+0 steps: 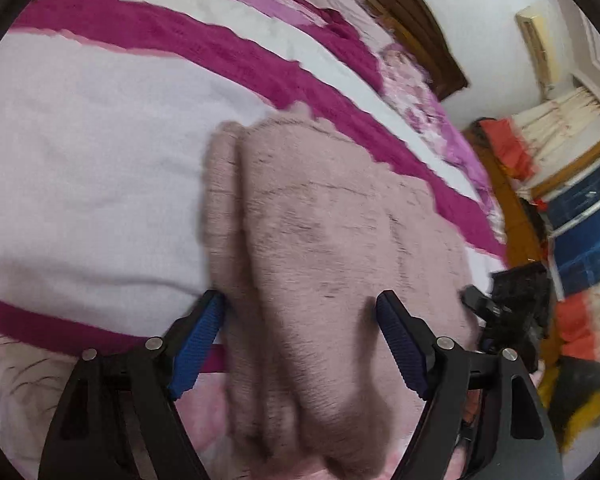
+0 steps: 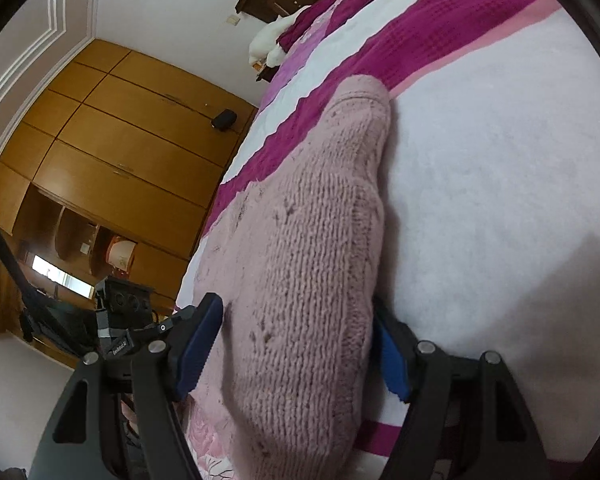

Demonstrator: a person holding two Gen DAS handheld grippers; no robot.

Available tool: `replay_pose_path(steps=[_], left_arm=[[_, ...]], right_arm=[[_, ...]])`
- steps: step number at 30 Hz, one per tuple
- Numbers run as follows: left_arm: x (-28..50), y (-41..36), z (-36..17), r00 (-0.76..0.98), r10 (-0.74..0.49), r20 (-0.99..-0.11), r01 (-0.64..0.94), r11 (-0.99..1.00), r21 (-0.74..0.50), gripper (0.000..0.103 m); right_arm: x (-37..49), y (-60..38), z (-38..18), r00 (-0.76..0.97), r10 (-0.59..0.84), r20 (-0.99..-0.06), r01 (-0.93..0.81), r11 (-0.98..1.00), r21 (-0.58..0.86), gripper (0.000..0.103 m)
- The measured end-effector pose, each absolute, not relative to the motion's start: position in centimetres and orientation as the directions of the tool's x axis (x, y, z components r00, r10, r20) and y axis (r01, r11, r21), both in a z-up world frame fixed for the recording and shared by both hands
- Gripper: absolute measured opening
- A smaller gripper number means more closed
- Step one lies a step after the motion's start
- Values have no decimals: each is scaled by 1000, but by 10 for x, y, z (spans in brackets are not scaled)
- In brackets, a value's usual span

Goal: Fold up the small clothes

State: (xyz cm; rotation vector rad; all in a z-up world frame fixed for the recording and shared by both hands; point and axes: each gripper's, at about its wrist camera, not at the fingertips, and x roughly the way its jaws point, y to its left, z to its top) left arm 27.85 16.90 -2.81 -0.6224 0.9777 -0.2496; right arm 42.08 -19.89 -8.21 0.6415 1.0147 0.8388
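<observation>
Near the bed's near edge, on the white-and-magenta striped blanket (image 1: 100,152): folded pink knitted sweater (image 1: 324,240), straddled by left gripper (image 1: 300,308) and right gripper (image 2: 296,312), both spread, unpinched.

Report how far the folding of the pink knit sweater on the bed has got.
Done: the pale pink knitted sweater lies on the magenta-and-white striped bedspread, doubled over along one rounded edge. In hand: nothing is gripped; the left hand-held gripper and right hand-held gripper both stand open with the knit between their fingers. Left: probably another fold to make it compact; the near end is hidden, so I can't be sure.
</observation>
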Motion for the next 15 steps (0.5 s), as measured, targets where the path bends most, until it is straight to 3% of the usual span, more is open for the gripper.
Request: replay_pose_path(steps=[5, 8, 11, 13, 15], left_arm=[[281, 170, -33, 538, -462, -705, -82, 804, -589, 57], [291, 166, -39, 546, -493, -678, -67, 781, -621, 64], [306, 156, -40, 549, -509, -663, -11, 789, -614, 62], [314, 147, -40, 552, -501, -666, 28, 810, -586, 53], [317, 144, -37, 554, -510, -658, 40, 806, -591, 20]], right_arm=[[418, -197, -81, 299, 833, -466, -324, 548, 771, 74], [418, -198, -79, 303, 827, -474, -328, 557, 763, 74], [422, -197, -80, 298, 830, -471, -327, 553, 767, 74], [429, -194, -80, 296, 832, -470, -324, 550, 770, 72], [432, -195, -81, 311, 815, -489, -305, 573, 760, 52]])
